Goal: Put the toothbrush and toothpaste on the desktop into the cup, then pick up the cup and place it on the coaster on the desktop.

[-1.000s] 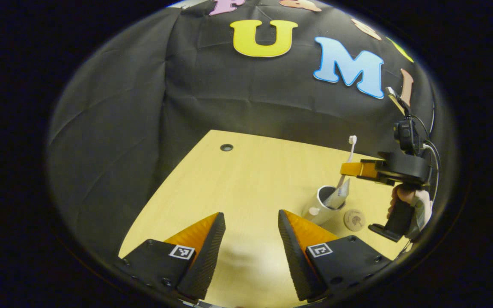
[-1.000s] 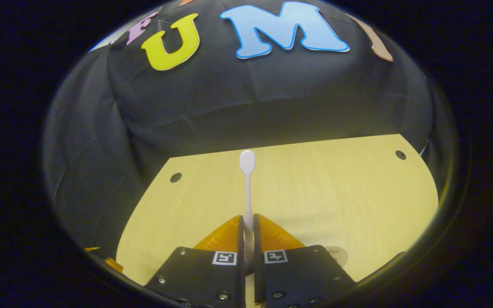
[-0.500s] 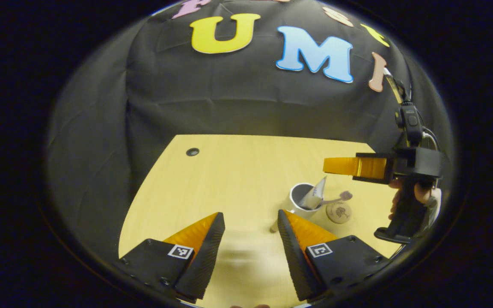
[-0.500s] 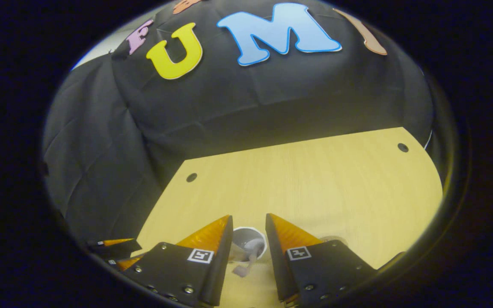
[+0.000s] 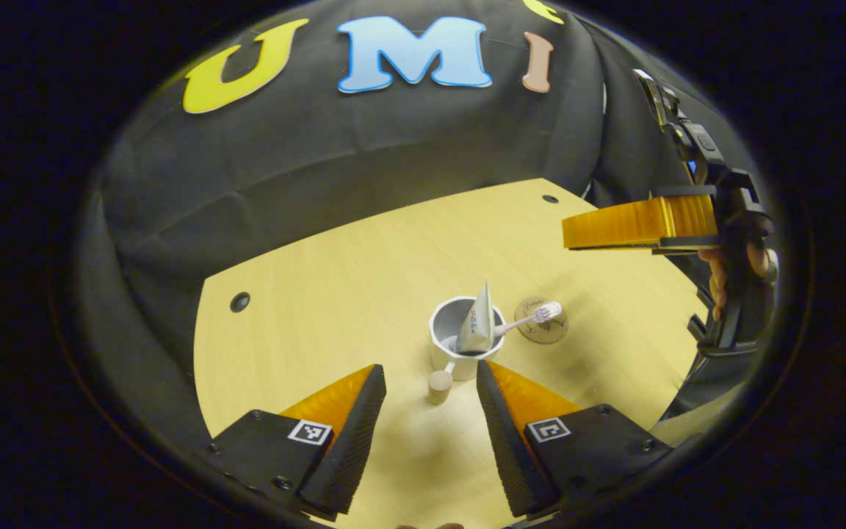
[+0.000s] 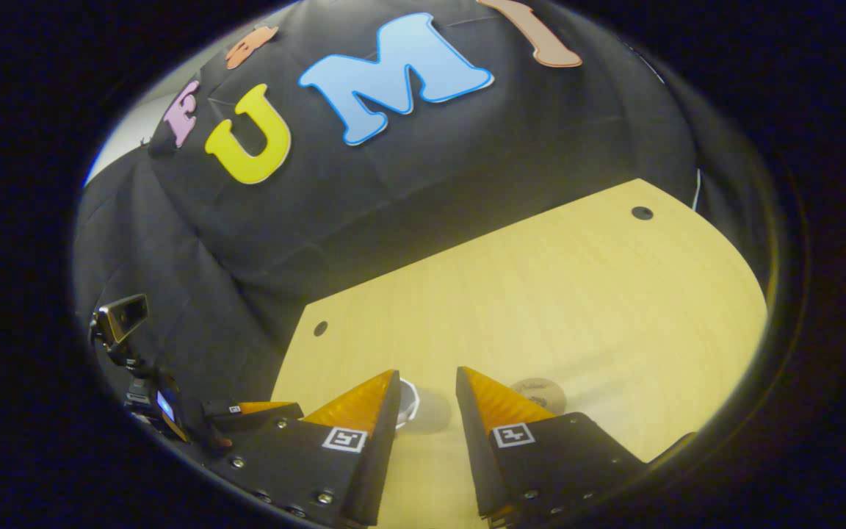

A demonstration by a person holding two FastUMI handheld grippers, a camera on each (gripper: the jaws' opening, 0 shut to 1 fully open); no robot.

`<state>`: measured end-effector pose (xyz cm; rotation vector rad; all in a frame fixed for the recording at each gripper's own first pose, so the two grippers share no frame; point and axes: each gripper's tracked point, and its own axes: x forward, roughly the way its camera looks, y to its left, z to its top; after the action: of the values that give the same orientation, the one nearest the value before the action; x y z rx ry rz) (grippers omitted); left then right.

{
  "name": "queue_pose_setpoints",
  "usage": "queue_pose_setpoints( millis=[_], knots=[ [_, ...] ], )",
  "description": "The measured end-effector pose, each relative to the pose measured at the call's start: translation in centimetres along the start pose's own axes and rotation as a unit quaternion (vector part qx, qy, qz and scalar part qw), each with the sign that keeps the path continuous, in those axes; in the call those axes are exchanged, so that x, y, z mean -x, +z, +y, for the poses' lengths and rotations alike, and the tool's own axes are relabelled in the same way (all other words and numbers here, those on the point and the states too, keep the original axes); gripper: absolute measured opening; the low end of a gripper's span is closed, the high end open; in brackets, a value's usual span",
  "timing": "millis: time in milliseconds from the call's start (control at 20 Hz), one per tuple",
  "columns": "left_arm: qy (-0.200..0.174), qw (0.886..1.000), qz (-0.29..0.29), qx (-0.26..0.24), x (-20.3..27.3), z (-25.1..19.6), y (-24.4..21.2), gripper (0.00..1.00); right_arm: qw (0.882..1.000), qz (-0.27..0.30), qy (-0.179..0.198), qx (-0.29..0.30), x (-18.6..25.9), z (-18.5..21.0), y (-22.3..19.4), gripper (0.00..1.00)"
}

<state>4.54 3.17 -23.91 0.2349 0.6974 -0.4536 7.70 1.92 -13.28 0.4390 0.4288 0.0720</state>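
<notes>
Toothbrush (image 5: 527,319) and toothpaste (image 5: 477,330) are sitting in cup (image 5: 461,345) mid-frame beside coaster (image 5: 540,330), both left gripper (image 5: 430,411) and right gripper (image 6: 427,411) hanging open, empty; cup-to-coaster move remaining.

Even overhead light falls bright on the pale wooden desktop (image 5: 364,294), while the black cloth wall (image 5: 335,162) behind it stays dim and swallows detail in its folds. Soft, short shadows sit beside the cup (image 5: 460,345) and under the left gripper (image 5: 430,426), with no harsh glare on the wood. Fisheye distortion bows the desk edge and stretches the rim in both views, and in the right gripper view the cup (image 6: 412,404) and the near desktop look slightly smeared.
</notes>
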Motion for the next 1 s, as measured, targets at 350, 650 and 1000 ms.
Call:
queue_pose_setpoints(
  millis=[350, 650, 1000],
  knots=[
    [-0.078, 0.990, 0.084, -0.081, -2.3, -1.1, -1.6, 0.82, 0.992, -0.011, -0.109, -0.068, 5.2, -9.8, -2.7, 0.48],
    [-0.111, 0.975, 0.143, -0.126, -4.9, -1.2, -2.4, 0.82, 0.971, 0.005, -0.191, -0.145, 10.1, -15.8, -8.4, 0.48],
    [-0.133, 0.957, 0.189, -0.174, -7.5, -2.0, -3.6, 0.82, 0.955, 0.002, -0.228, -0.191, 12.7, -17.3, -10.8, 0.48]
  ],
)
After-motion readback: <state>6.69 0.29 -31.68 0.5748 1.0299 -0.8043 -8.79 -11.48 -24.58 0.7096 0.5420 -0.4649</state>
